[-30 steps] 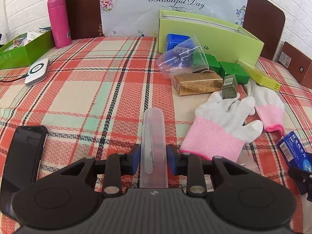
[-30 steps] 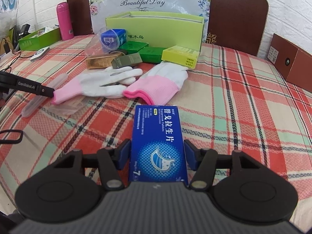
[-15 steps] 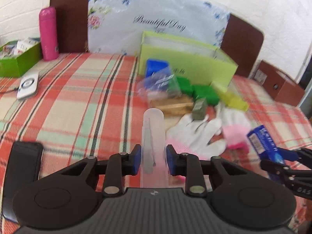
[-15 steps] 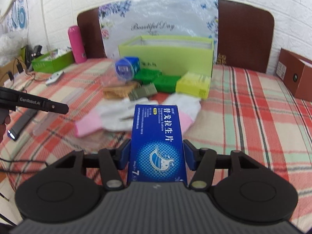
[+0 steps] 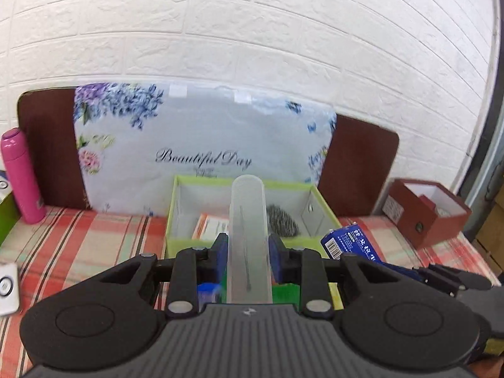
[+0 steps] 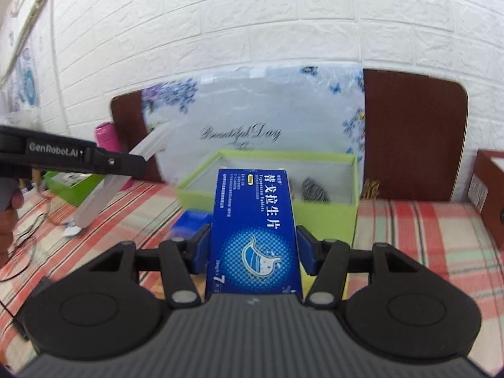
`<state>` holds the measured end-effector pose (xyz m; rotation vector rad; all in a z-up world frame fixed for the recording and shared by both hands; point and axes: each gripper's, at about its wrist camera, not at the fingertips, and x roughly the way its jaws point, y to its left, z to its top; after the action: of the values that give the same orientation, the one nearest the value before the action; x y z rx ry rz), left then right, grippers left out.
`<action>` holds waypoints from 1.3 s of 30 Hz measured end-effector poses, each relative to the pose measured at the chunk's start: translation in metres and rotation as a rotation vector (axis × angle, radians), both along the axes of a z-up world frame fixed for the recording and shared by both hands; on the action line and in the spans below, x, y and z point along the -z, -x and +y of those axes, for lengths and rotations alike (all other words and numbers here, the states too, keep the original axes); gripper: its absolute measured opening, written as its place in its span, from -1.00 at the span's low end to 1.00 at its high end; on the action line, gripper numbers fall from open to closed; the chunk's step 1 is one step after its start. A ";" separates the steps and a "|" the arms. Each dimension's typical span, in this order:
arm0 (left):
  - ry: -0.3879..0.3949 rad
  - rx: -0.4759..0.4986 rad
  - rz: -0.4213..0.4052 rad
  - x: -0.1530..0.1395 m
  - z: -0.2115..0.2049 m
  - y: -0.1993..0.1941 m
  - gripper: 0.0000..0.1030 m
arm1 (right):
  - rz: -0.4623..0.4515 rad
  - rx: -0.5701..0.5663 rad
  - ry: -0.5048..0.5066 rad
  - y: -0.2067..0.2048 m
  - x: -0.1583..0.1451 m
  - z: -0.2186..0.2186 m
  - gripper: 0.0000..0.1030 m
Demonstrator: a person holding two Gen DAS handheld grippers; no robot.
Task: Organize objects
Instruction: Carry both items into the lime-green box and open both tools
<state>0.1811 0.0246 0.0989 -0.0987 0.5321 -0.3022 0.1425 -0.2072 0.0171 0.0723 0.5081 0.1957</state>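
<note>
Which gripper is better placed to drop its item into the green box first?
Probably the left gripper: its clear plastic case already points over the green box. The right gripper's blue medicine box looks farther back.

left wrist: faces green box, near | right wrist: same box, from right

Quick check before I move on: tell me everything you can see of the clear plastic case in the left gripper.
The clear plastic case is a long, narrow, translucent holder with a rounded far end; a thin metal tool shows faintly inside. The left gripper is shut on its near half, blue pads pressing both sides. It is off the bed, tilted upward toward the open green box, touching nothing else visible.
</note>
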 end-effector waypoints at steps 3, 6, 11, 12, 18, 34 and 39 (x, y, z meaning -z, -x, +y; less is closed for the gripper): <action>-0.047 -0.045 -0.042 -0.005 -0.010 -0.035 -0.45 | -0.010 0.047 0.003 -0.039 -0.003 -0.009 0.08; -0.045 -0.061 -0.035 0.001 -0.017 -0.070 -0.45 | -0.018 0.105 0.017 -0.078 0.001 -0.022 0.08; -0.059 -0.070 -0.005 0.025 -0.030 -0.120 -0.45 | -0.011 0.172 0.061 -0.130 0.020 -0.030 0.08; -0.056 -0.065 0.007 0.029 -0.031 -0.127 -0.45 | -0.001 0.178 0.064 -0.138 0.025 -0.030 0.08; -0.068 -0.063 0.051 0.051 -0.030 -0.154 -0.45 | 0.037 0.176 0.089 -0.169 0.054 -0.029 0.08; -0.084 -0.107 -0.004 0.042 -0.017 -0.119 0.56 | -0.070 0.113 0.059 -0.129 0.041 -0.030 1.00; -0.071 -0.114 0.011 0.025 -0.020 -0.084 0.56 | -0.095 0.115 0.021 -0.097 0.023 -0.031 1.00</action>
<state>0.2649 0.0049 0.0744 -0.0614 0.5458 -0.1714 0.2392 -0.2380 -0.0058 0.0715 0.4103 0.0811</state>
